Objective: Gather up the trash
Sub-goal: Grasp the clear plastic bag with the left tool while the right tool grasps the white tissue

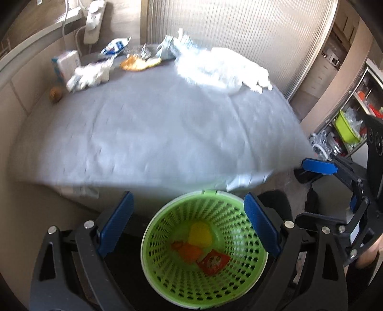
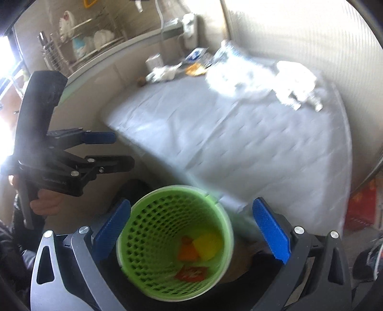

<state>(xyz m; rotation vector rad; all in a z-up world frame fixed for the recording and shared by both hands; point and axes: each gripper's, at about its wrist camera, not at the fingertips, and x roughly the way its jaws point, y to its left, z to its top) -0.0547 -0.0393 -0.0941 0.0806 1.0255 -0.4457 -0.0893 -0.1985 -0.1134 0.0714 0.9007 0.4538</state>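
Note:
A green perforated basket (image 1: 167,282) stands on the floor in front of a grey-covered table (image 1: 155,129); it also shows in the right wrist view (image 2: 143,229). It holds a yellow piece (image 1: 200,233), an orange piece (image 1: 189,252) and a red wrapper (image 1: 213,262). My left gripper (image 1: 189,222) is open and empty above the basket. My right gripper (image 2: 191,227) is open and empty above it too. Trash lies at the table's far end: white crumpled paper (image 1: 89,75), an orange wrapper (image 1: 137,63), a blue-white packet (image 1: 115,46) and white plastic (image 1: 225,68).
A small brown ball (image 1: 55,93) lies at the table's left edge beside a white box (image 1: 65,64). A power strip (image 1: 94,21) hangs on the wall. A shelf with a green tub (image 1: 347,129) stands at the right. A dish rack (image 2: 81,43) is at the left.

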